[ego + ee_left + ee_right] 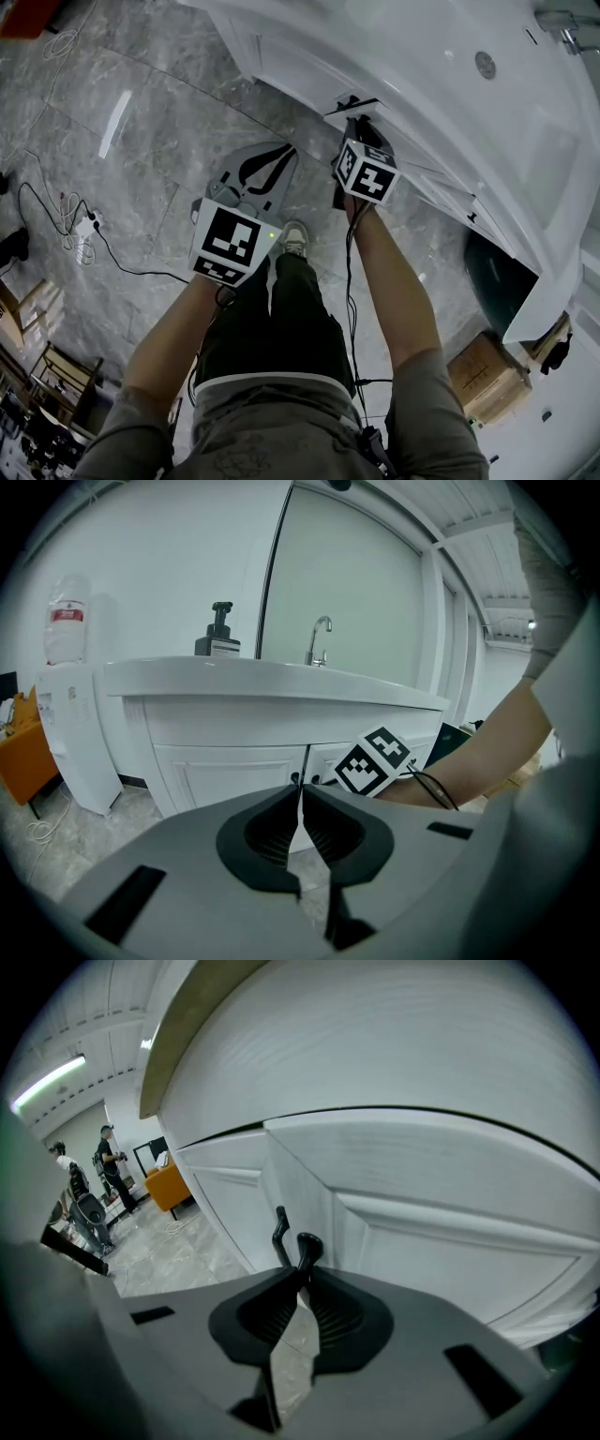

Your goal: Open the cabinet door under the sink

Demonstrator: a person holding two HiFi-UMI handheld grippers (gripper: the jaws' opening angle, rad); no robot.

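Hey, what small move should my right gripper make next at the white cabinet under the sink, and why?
Probably a gentle pull back toward you. The right gripper has its jaws closed on the small black handle of the white panelled cabinet door, so drawing back should swing it out. The left gripper is shut, empty, held back from the door.

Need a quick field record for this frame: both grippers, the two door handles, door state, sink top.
right gripper: shut on right door handle
left gripper: shut, nothing between the jaws, short of the cabinet
left door handle: free, just beside the gripped one
right door: looks barely cracked open at the seam, hard to be sure
sink: faucet and soap dispenser on top
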